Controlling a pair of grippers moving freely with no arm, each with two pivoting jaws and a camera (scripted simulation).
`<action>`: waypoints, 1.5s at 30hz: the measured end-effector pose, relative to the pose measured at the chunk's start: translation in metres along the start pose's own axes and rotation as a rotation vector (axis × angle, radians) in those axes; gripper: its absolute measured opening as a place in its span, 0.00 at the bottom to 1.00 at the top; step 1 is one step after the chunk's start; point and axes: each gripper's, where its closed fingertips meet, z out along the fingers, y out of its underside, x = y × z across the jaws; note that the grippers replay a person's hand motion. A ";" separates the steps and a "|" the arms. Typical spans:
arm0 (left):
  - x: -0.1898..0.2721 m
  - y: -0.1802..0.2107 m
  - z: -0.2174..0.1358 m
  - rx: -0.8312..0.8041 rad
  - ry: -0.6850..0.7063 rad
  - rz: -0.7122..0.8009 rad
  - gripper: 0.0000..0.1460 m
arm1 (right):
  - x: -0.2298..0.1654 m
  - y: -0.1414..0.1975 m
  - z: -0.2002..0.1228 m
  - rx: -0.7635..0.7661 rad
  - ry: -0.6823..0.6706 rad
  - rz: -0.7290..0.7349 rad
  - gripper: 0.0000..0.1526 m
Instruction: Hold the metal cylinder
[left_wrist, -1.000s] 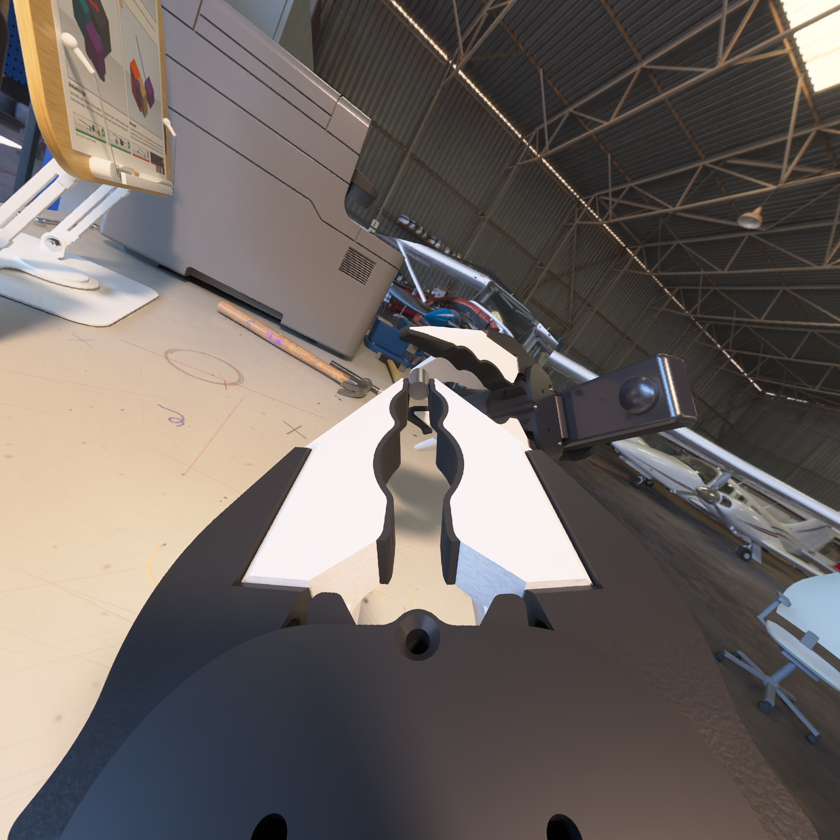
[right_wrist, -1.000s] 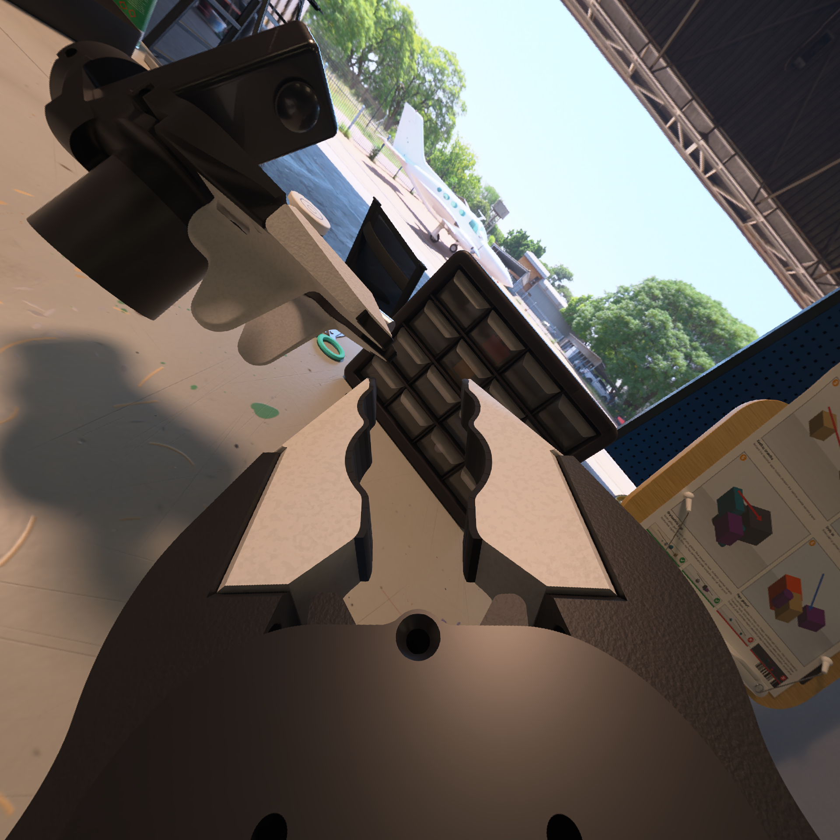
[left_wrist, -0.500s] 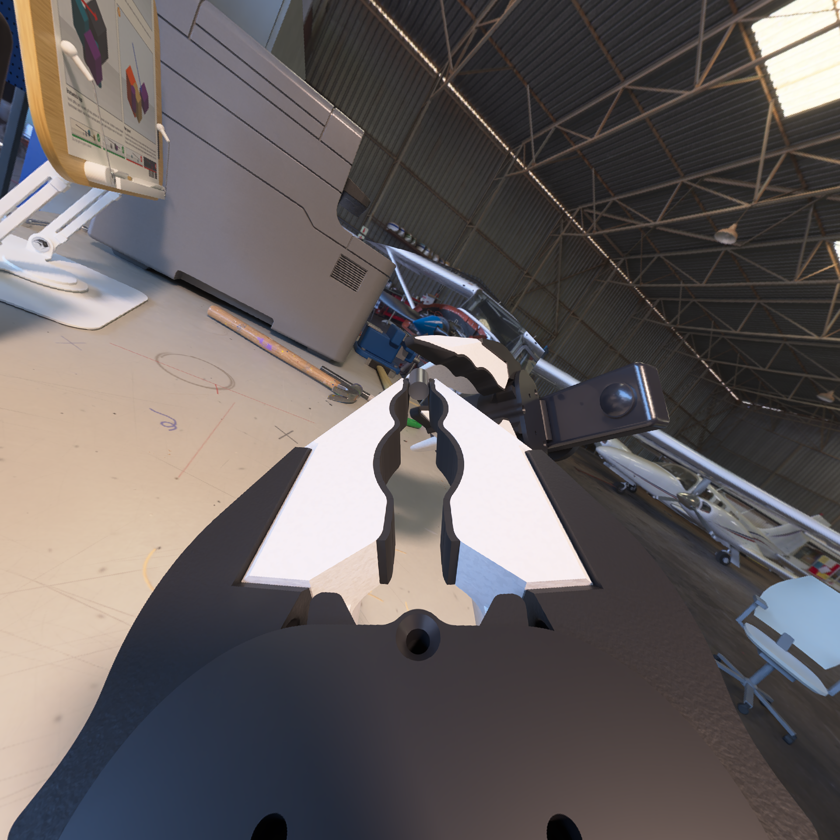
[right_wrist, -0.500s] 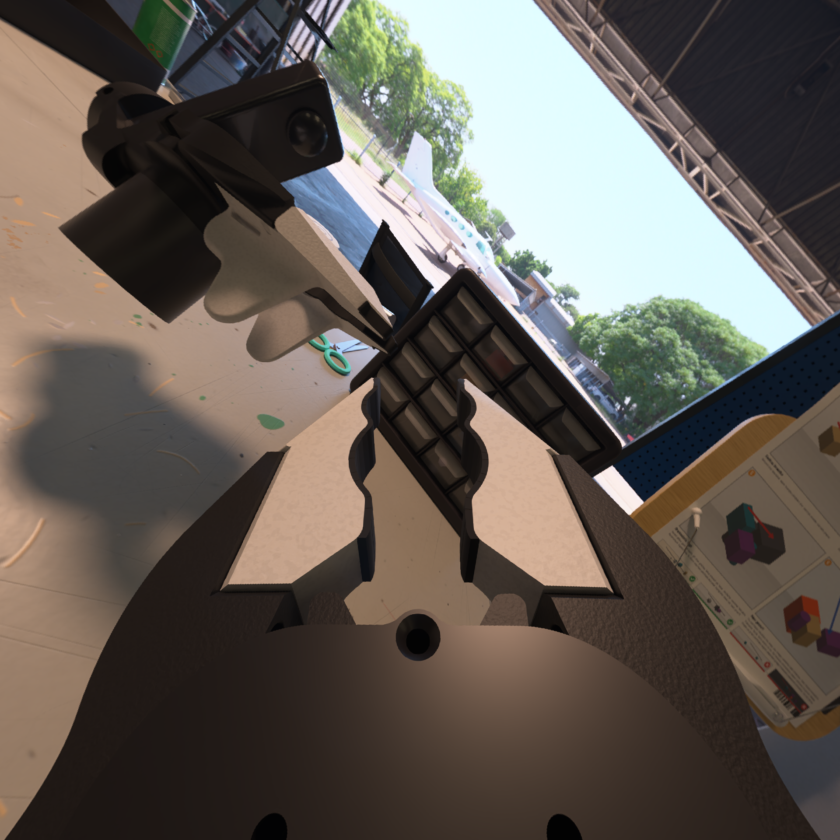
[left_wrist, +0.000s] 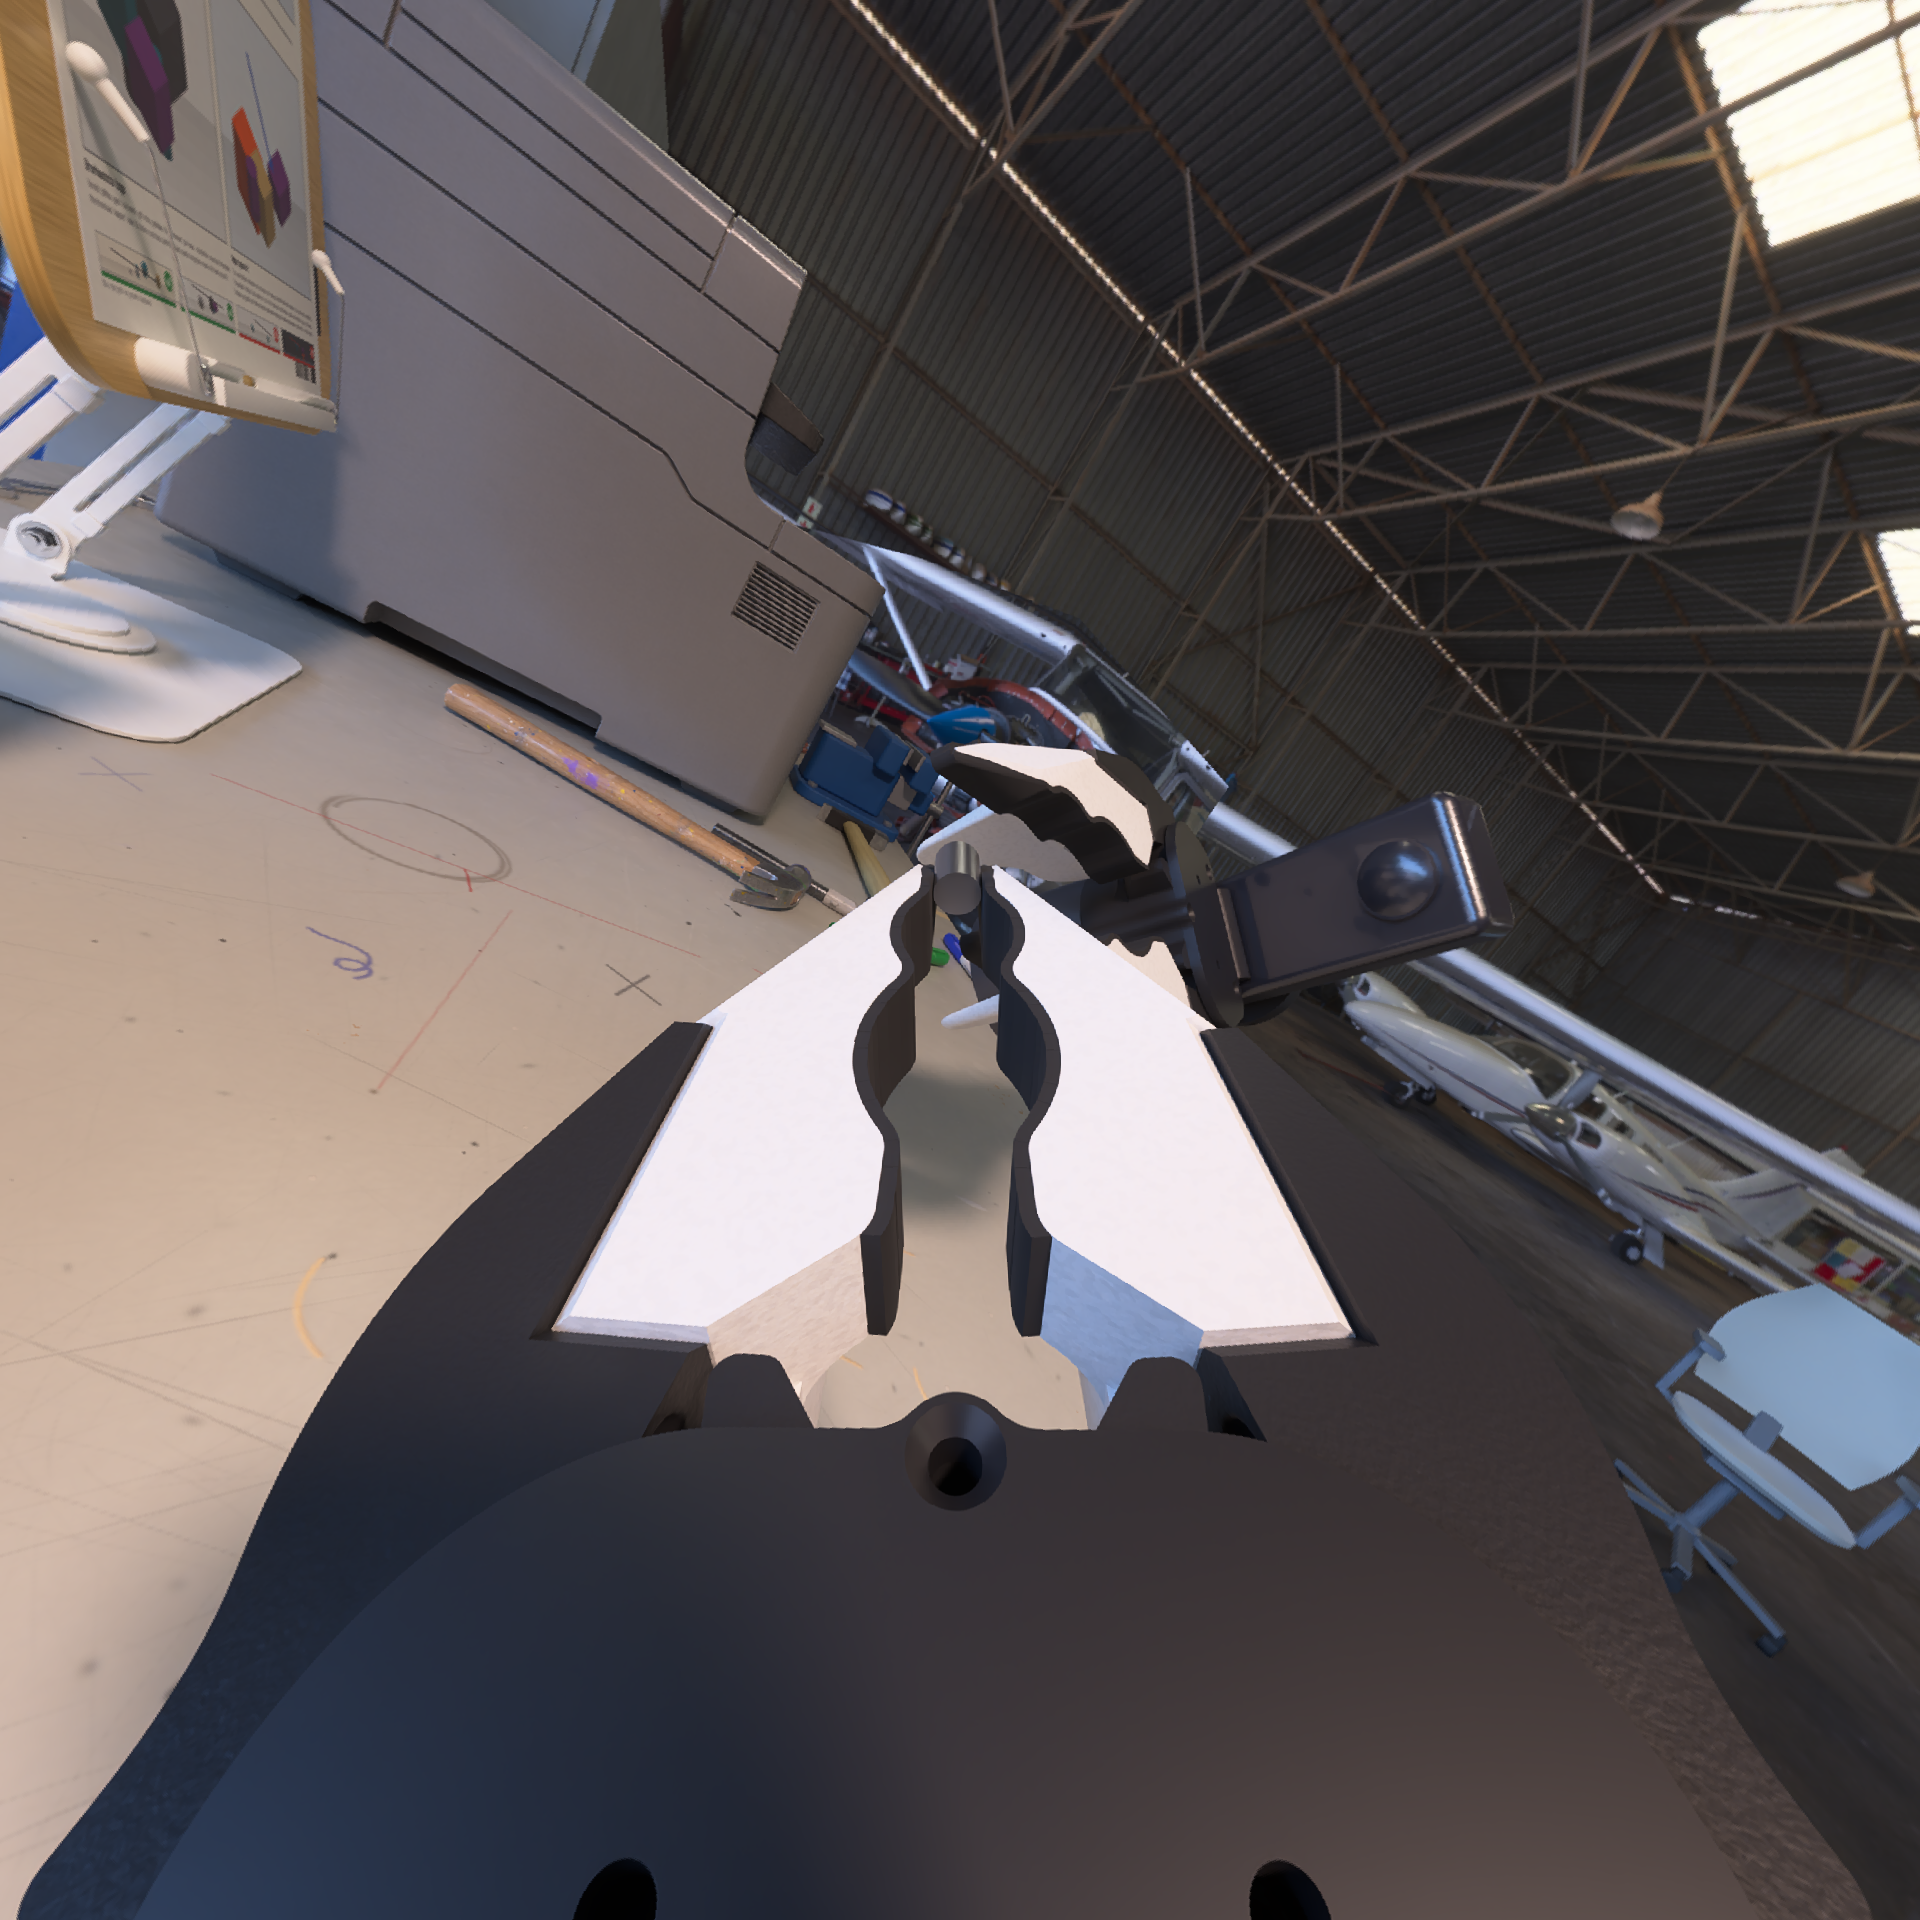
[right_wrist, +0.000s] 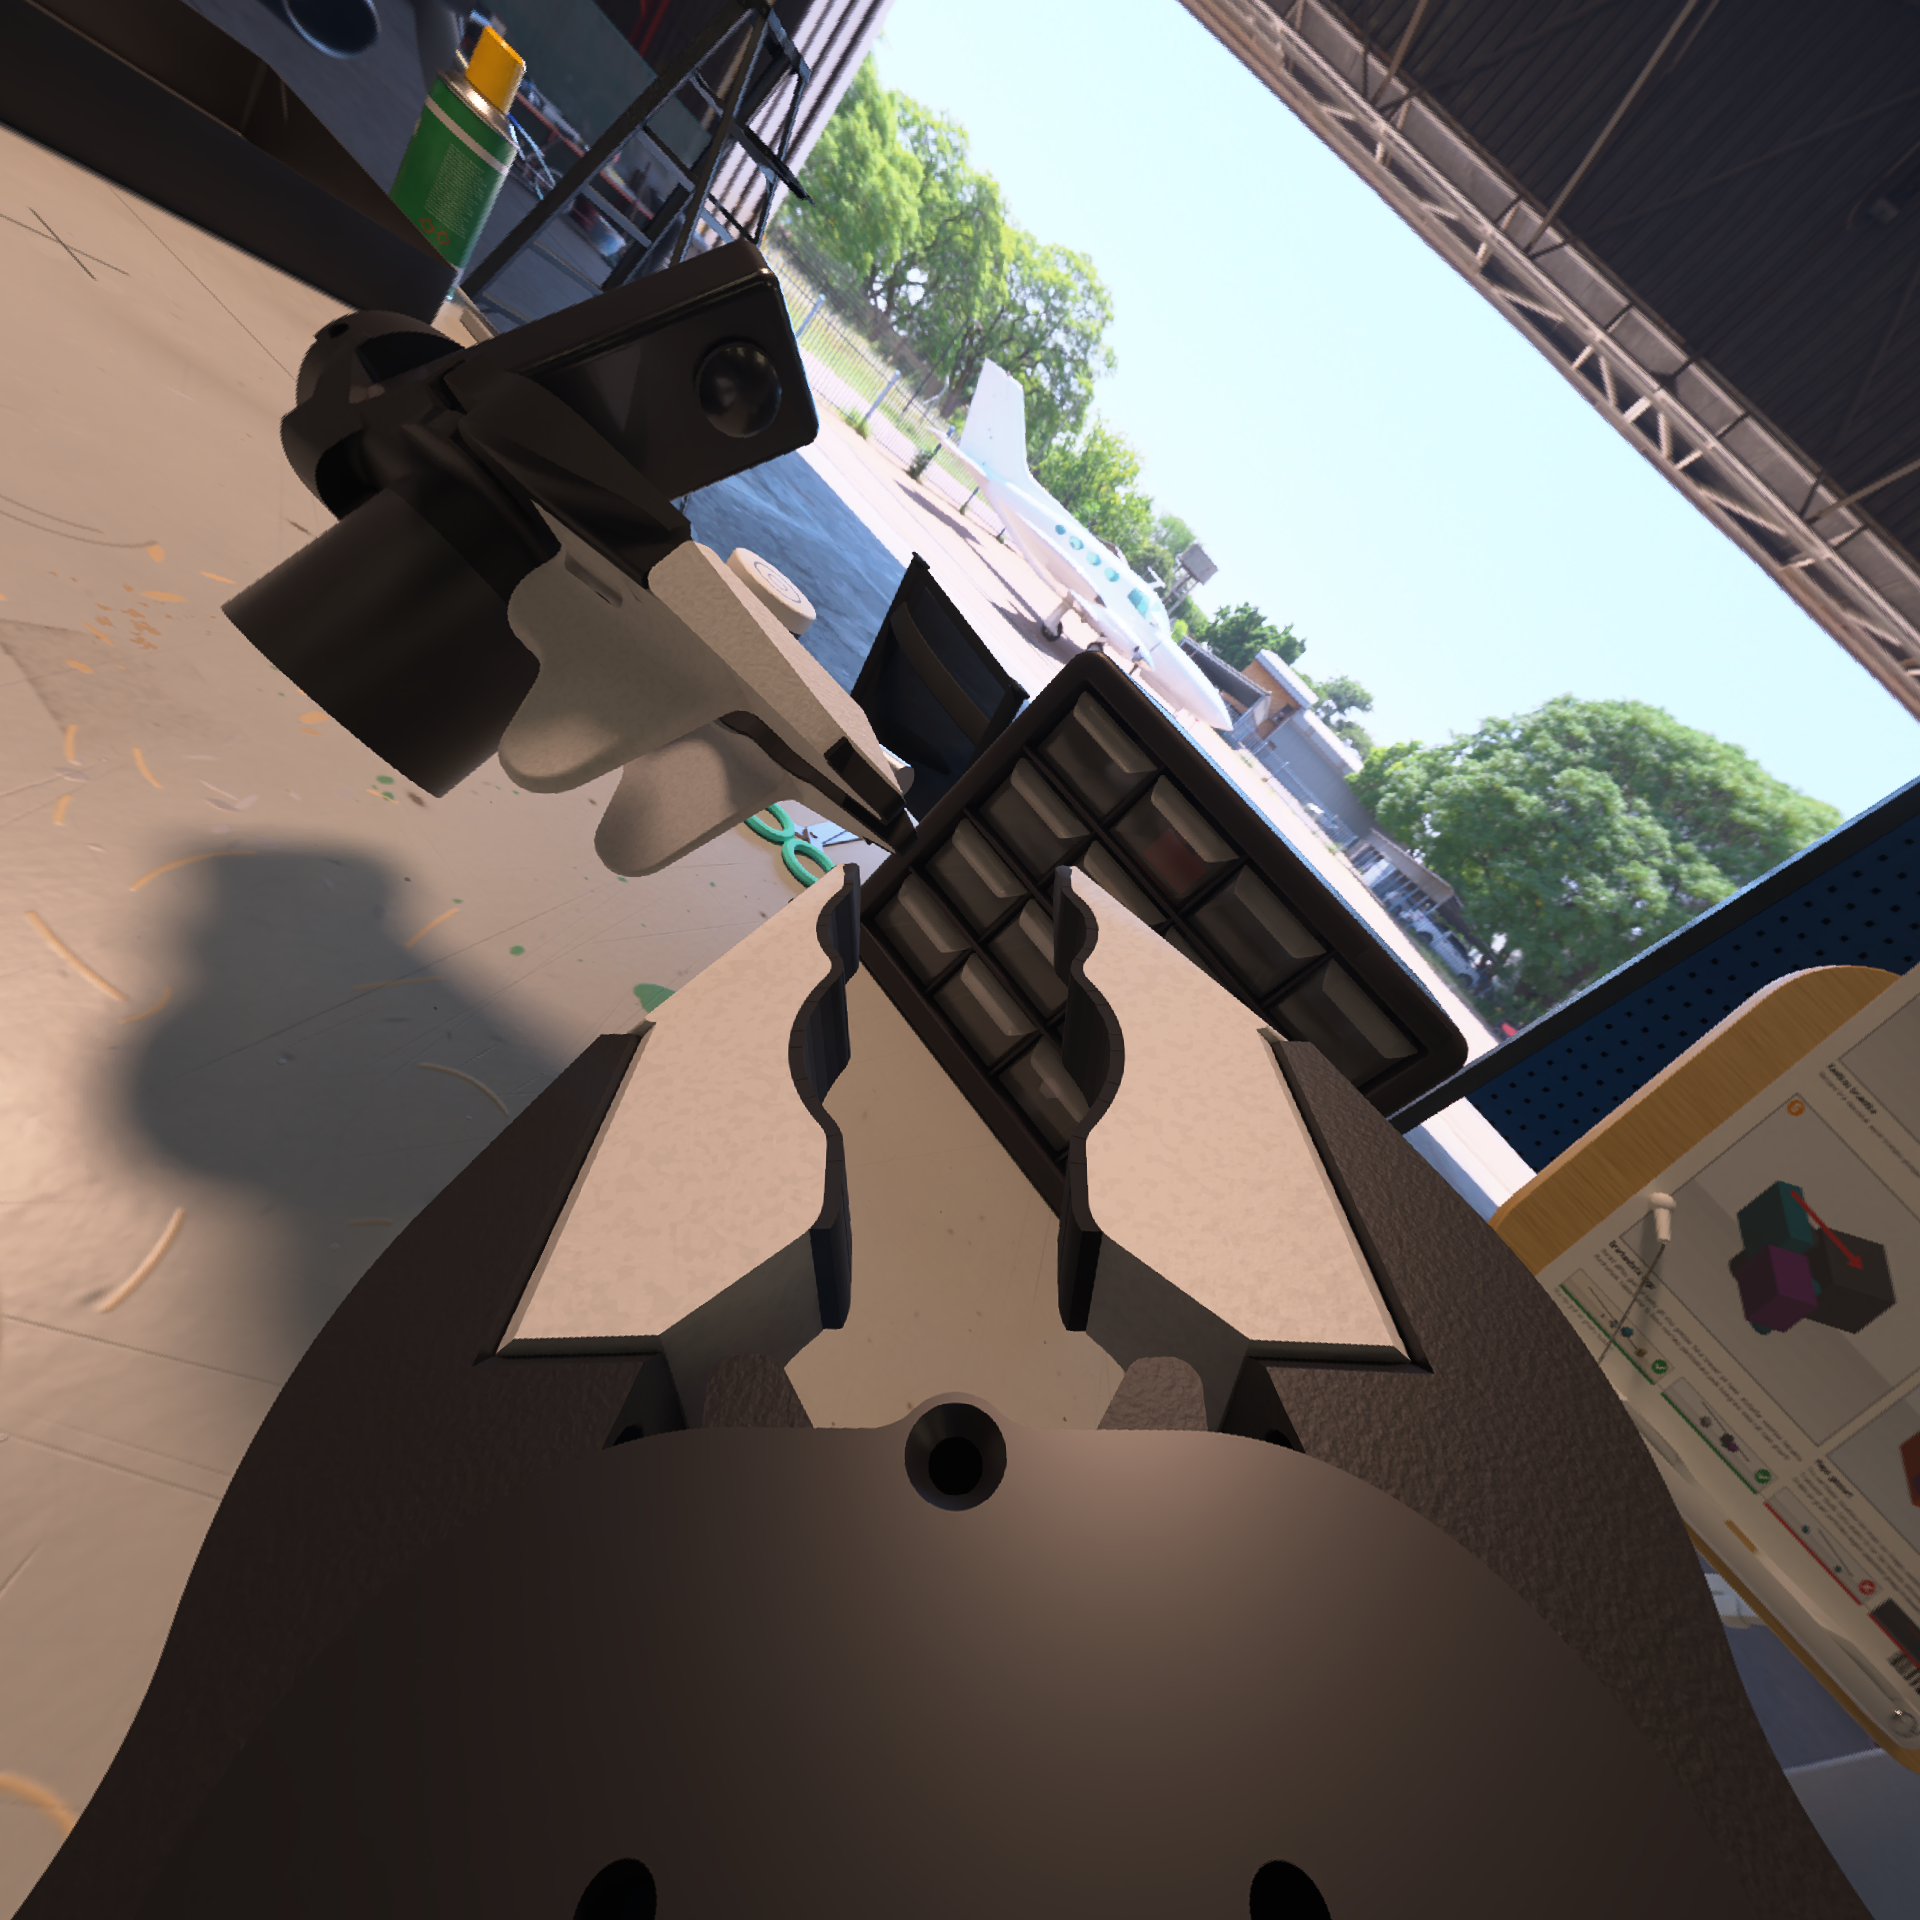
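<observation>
The metal cylinder (left_wrist: 958, 864) is a short grey stub pinched between the tips of my left gripper (left_wrist: 956, 896), which is shut on it above the beige table (left_wrist: 260, 1039). My right gripper (right_wrist: 956, 894) is open and empty. In the left wrist view it (left_wrist: 1039, 810) hangs just beyond the cylinder, to its upper right. In the right wrist view the left gripper (right_wrist: 883, 798) reaches in from the upper left, with its tips just above my left fingertip. The cylinder is hidden in that view.
A grey printer (left_wrist: 520, 416), a wooden-handled hammer (left_wrist: 623, 790) and a board on a white stand (left_wrist: 156, 208) lie to the left. A black compartment organiser (right_wrist: 1143, 883), green scissors (right_wrist: 790, 844) and a green spray can (right_wrist: 457, 156) lie ahead of the right gripper.
The left gripper keeps its hold on the cylinder. In the right wrist view it has shifted right and lower, and the spray can has come into view. The right gripper stays open.
</observation>
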 end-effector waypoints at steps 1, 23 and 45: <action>0.000 0.000 0.000 -0.004 0.000 0.006 0.05 | 0.000 0.000 0.000 0.000 -0.005 0.007 0.24; 0.003 0.001 0.002 -0.006 0.005 0.010 0.05 | 0.002 0.002 0.002 -0.007 0.020 -0.010 0.26; 0.006 0.001 0.002 -0.007 0.007 0.032 0.05 | 0.003 0.000 0.000 -0.002 0.043 -0.067 0.24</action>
